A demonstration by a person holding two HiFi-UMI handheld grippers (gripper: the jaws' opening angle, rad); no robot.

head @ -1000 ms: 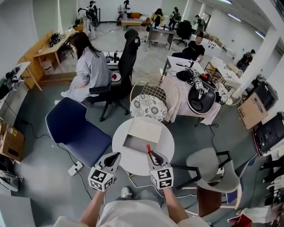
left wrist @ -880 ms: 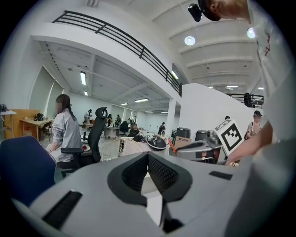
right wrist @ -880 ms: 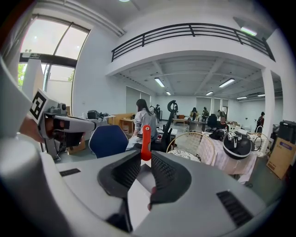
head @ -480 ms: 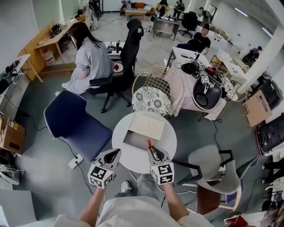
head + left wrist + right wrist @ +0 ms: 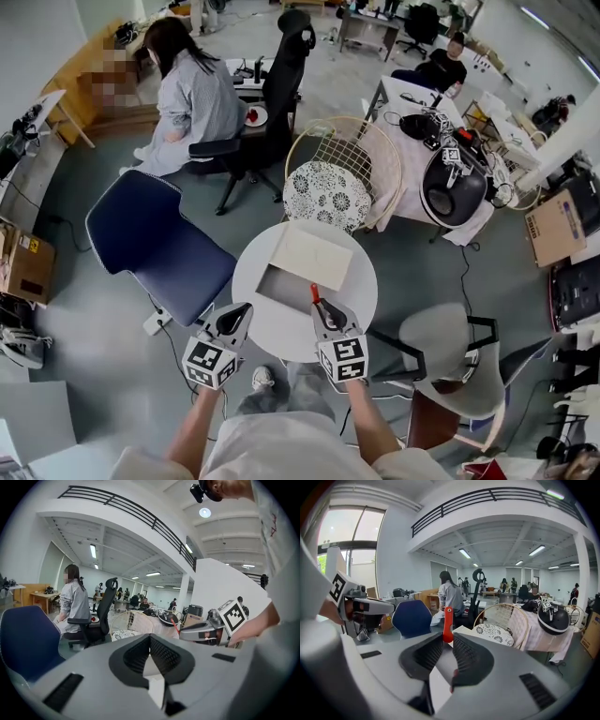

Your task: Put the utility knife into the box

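Utility knife point(image 5: 315, 292) in right tool point(image 5: 322, 307) hangs beside box point(image 5: 281, 289) edge.

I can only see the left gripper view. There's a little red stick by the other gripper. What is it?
Observer: That's the utility knife; the right gripper is shut on it, red end poking out past the jaws.
Operator: Where's the box?
Observer: The box sits open on the round white table, right in front of that gripper.
Operator: Is the knife inside?
Observer: No. Its tip is by the box's near corner, and the jaws grip it.
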